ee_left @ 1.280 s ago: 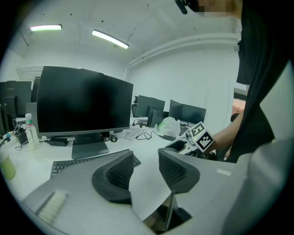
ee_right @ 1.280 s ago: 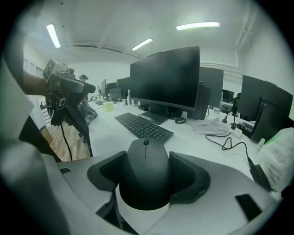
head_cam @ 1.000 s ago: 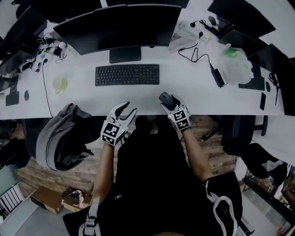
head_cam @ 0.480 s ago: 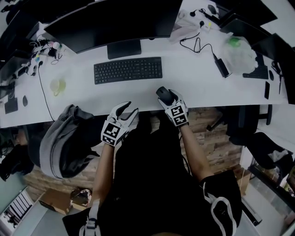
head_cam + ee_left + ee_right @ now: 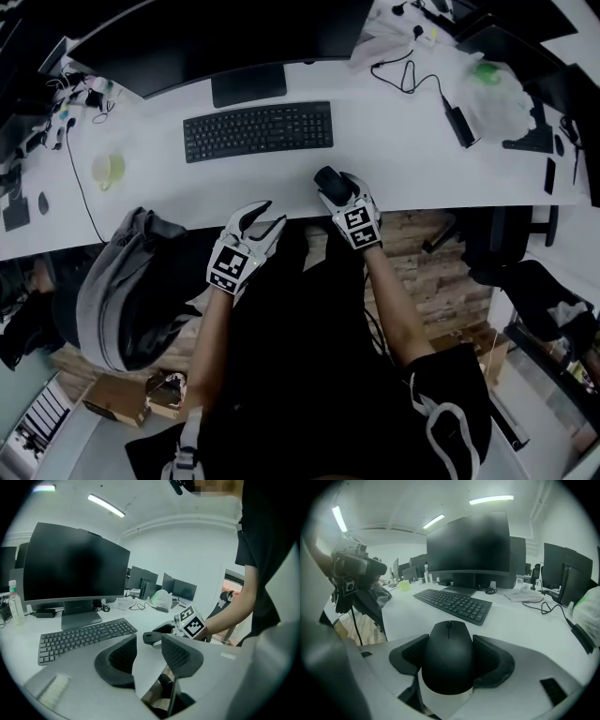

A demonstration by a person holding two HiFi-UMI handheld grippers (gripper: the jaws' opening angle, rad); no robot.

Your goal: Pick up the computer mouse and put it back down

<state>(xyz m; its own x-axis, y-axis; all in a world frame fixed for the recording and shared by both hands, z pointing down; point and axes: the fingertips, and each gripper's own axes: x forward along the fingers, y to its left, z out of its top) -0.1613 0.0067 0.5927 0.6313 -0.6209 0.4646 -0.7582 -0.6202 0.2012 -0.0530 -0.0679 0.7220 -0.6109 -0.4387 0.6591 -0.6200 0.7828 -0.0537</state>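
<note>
At the desk's front edge: black computer mouse (image 5: 328, 178), right of the keyboard (image 5: 258, 131); resting on the white desk (image 5: 412, 150) or just above it, cannot tell.
Right gripper (image 5: 335, 187): both pads pressed against the mouse's 2 sides.
Left gripper (image 5: 259, 219): jaws apart, nothing between them, at the desk edge left of the mouse.

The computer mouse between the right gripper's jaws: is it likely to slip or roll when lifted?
Probably stiff and light: the computer mouse looks like a small hard plastic shell. Its smooth, rounded sides might slip against the pads of the right gripper, which press both flanks. Rolling seems unlikely, given its low, wide shape.
</note>
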